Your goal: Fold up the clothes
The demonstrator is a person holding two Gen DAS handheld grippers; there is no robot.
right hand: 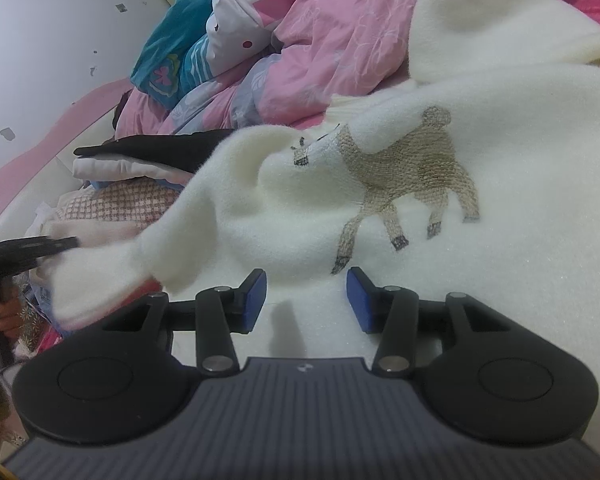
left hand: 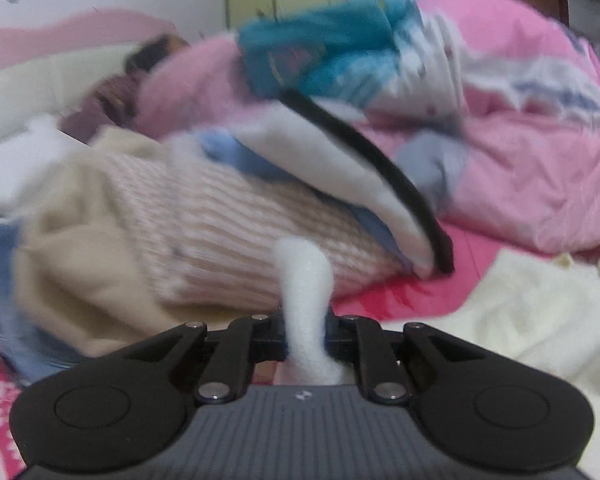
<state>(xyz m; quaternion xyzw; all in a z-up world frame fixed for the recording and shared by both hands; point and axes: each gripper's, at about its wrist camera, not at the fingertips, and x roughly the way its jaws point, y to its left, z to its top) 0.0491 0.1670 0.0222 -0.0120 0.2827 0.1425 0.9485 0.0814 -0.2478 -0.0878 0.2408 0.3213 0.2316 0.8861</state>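
While the cream sweater lies spread on the bed, one edge is pinched in the left gripper, jaws nearly together on the fabric. Right gripper rests above the sweater, jaws partly apart, holding nothing. Folded clothes pile sits nearby; pink quilt lies behind.

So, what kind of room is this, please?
Most likely a bedroom: the clothes lie on a bed with a pink sheet, a bunched pink quilt lies behind, and a stack of folded clothes sits beside the cream sweater.
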